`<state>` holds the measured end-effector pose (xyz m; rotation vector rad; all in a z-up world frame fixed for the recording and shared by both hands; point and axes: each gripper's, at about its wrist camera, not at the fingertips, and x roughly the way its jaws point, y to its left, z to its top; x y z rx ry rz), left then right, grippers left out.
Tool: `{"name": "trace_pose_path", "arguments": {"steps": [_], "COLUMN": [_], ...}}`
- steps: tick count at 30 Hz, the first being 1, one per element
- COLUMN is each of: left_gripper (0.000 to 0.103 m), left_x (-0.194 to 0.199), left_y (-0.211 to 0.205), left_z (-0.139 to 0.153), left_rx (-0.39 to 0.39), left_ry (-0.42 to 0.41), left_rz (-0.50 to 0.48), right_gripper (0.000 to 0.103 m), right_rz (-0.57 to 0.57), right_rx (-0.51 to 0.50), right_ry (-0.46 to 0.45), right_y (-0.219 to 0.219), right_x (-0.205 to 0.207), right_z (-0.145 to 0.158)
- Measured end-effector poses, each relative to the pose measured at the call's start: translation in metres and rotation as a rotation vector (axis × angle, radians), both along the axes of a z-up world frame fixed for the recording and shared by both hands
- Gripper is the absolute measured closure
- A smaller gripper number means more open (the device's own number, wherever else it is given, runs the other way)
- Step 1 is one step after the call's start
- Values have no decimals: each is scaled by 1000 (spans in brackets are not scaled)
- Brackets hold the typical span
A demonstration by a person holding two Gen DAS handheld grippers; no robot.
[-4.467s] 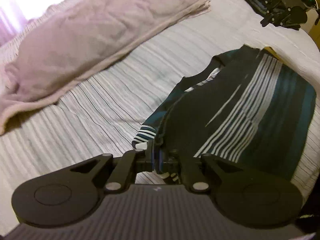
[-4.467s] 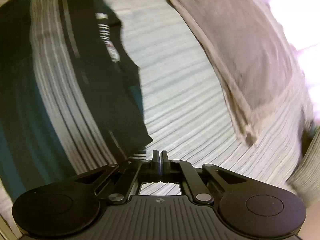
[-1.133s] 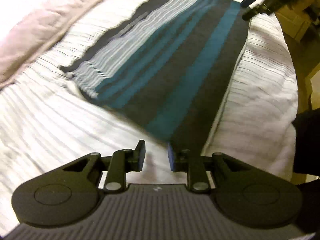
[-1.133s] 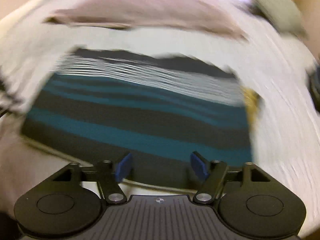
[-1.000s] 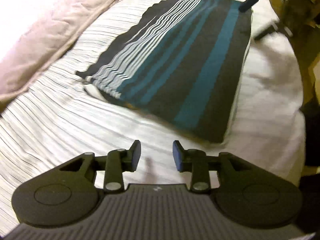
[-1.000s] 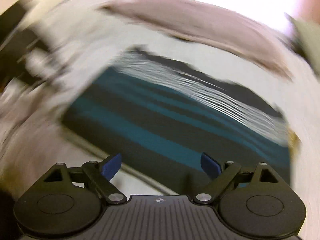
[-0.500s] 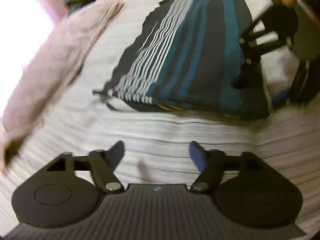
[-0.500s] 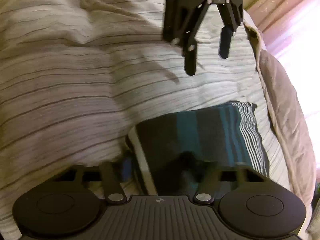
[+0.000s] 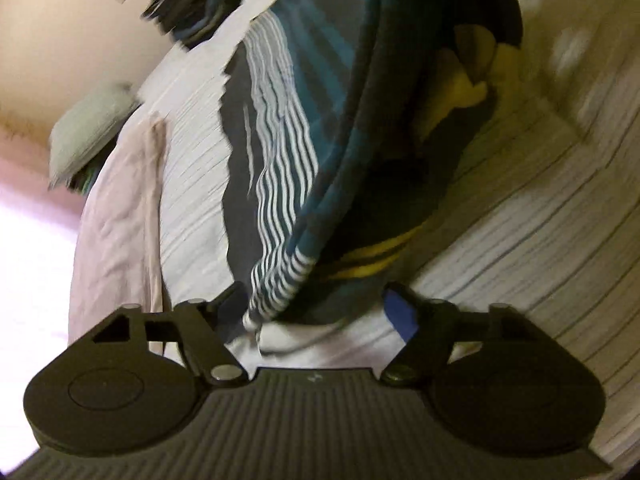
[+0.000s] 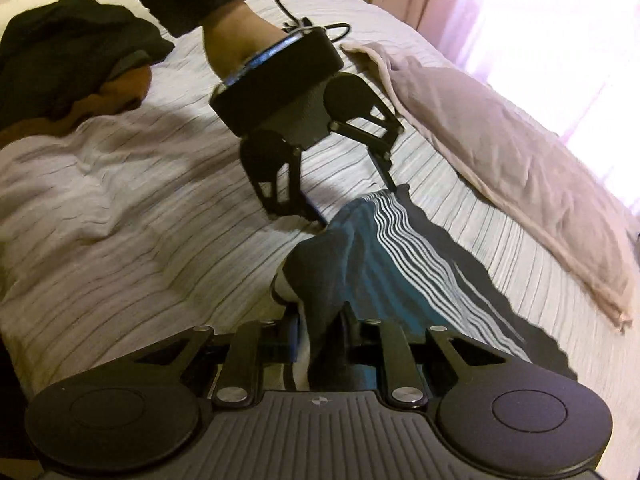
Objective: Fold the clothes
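Note:
A dark striped garment (image 10: 400,264) with teal, white and yellow bands lies folded on the striped bedspread (image 10: 120,220). My right gripper (image 10: 320,336) is shut on its near corner and lifts that edge. My left gripper (image 9: 312,308) is open, its jaws wide on either side of the garment's (image 9: 304,184) far corner. In the right wrist view the left gripper (image 10: 356,208) stands over that far corner, held by a hand. The left wrist view is blurred.
A folded pink blanket (image 10: 500,152) lies along the window side of the bed. A dark pile of clothes (image 10: 68,44) sits at the far left end. A grey-green pillow (image 9: 92,128) lies beyond the blanket.
Both grippers let go of the garment and opened, then moved to one end. My right gripper has shut on the near corner. My left gripper has come down around the far corner.

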<state>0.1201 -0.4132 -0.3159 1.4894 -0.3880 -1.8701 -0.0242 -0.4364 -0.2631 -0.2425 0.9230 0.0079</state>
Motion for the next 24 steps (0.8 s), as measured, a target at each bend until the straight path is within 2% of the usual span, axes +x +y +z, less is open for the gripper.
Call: {"name": "trace_pose_path", "arguments": {"steps": [2,4,7,10,15,18,21,24], "left_gripper": [50,71,85,87,88,89,89,89], "left_x": [0,0,0,-3,-23,-48,-86,-131], "left_y": [-4,-8,-16,-32,-77,-111,-151,-196], "left_z": [-4,-4,7,32,93,129,156,162], "left_rx": [12,36,67,68,19,-12,-20,11], "left_ry": [-20,-36,-33,0,51,63,63,43], "left_rz": [-35,-51,-31,12,35,2,-44,-88], "right_gripper": [86,86,86,86,86,86,86,86], "right_rz": [-13,-34,-72,-112,-245,-391,-560,-733], "right_rx": [24,53,103,168,247,327,412,494], "right_ry": [-3,-9,-33,-65,-173,-257,-336,-402], "right_y": [-1,-2,-9,-21,-54,-82,-111,-141], "right_x": [-1,-2,-6,-14,-43,-73,-112,-153], "right_z": [0,0,6,19,56,79,91,90]}}
